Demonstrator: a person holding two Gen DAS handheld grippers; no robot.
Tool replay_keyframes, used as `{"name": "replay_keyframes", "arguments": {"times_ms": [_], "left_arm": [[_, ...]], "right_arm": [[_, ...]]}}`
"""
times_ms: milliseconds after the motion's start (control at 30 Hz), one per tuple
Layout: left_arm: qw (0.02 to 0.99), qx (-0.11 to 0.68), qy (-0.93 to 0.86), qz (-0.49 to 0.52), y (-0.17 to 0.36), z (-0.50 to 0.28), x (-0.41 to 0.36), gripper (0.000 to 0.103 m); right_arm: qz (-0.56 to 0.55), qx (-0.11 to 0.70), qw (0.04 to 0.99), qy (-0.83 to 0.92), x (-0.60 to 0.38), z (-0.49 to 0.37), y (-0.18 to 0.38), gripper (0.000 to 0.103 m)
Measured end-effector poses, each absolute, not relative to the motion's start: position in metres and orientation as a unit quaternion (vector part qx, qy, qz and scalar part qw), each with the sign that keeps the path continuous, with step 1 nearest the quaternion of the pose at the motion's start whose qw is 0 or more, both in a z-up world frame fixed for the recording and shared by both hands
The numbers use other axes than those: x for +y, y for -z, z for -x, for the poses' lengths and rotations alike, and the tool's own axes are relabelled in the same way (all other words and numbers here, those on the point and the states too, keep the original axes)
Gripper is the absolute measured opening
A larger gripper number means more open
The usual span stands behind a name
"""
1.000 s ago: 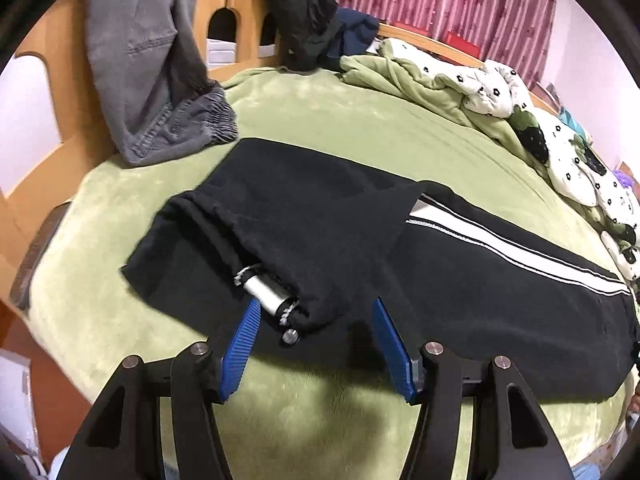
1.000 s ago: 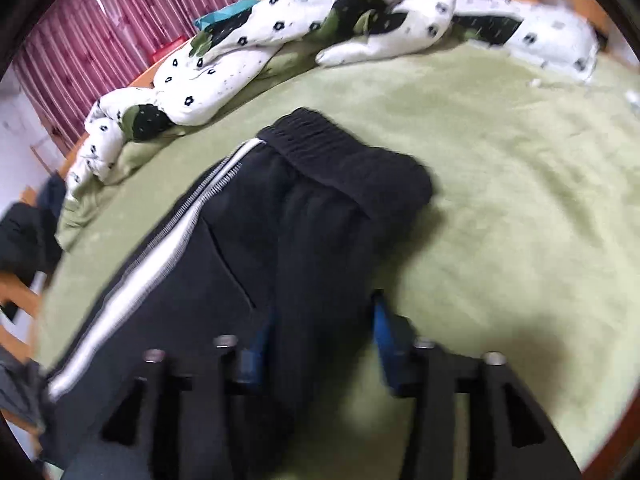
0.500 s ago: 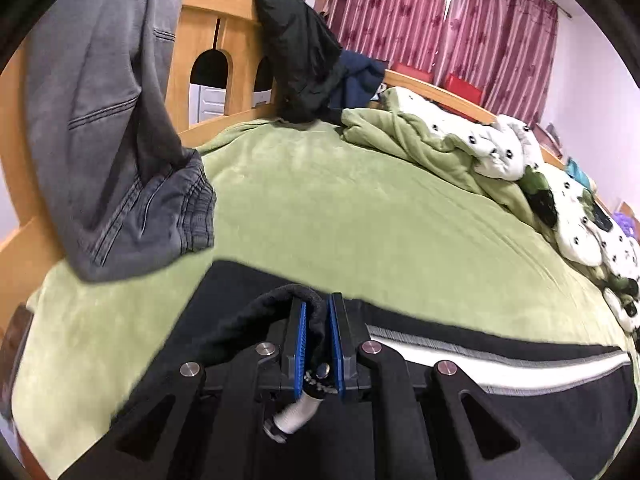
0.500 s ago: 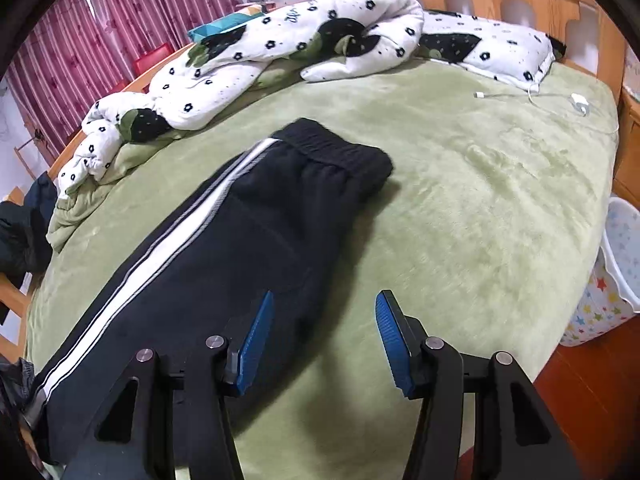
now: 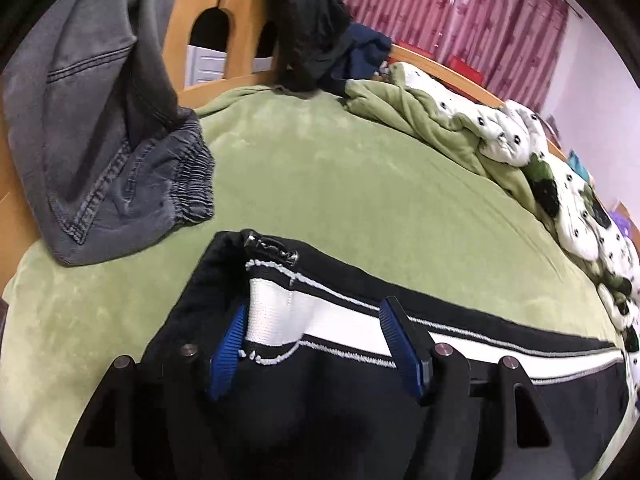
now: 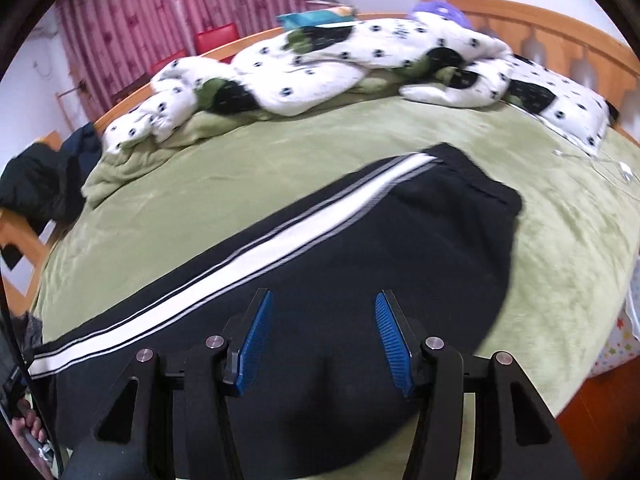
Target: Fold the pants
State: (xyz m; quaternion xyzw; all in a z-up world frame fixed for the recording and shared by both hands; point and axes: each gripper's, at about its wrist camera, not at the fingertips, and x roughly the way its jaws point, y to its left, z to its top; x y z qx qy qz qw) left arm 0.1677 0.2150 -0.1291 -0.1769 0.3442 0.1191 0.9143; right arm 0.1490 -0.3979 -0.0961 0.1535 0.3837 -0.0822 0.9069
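Black pants with a white side stripe lie across the green bed. Their leg end, with a small zipper at the hem, is folded over and rests on the pants. My left gripper hovers right over that end. Its jaws are opening; the striped fabric lies between the blue pads, and the left pad is still against it. In the right wrist view the pants run to the elastic waistband. My right gripper hangs open above the hip area with nothing between its fingers.
Grey jeans and a black jacket hang over the wooden footboard. A spotted white duvet and pillow line the far side of the bed. A white charger cable lies near the pillow. A star-patterned bin stands beside the bed.
My left gripper closed on the leg end, carried it across the pants and has now parted its jaws. My right gripper lifted and drew back from the pants, still open.
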Motion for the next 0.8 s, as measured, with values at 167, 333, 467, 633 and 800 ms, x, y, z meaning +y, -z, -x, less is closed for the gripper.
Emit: {"name": "replay_keyframes", "arguments": {"times_ms": [167,333,467,633,800], "left_arm": [[0.910,0.349,-0.102,0.199,0.138,-0.159,0.237,0.064],[0.897,0.373,-0.106,0.213,0.155,-0.154,0.257,0.064],[0.897,0.372,-0.098,0.217,0.154,-0.171,0.264,0.064],[0.883,0.383,-0.128,0.238,0.158,-0.204,0.273,0.020],[0.895,0.342,-0.158,0.240,0.158,-0.201,0.280,0.011]], "right_arm": [[-0.131,0.389,0.909,0.066,-0.366,-0.169,0.091,0.053],[-0.117,0.387,0.913,0.053,-0.346,-0.178,0.096,0.061],[-0.071,0.396,0.914,0.053,-0.327,-0.192,0.107,0.061],[-0.057,0.415,0.907,0.042,-0.319,-0.208,0.126,0.061],[-0.022,0.403,0.914,0.025,-0.311,-0.228,0.128,0.061]]}}
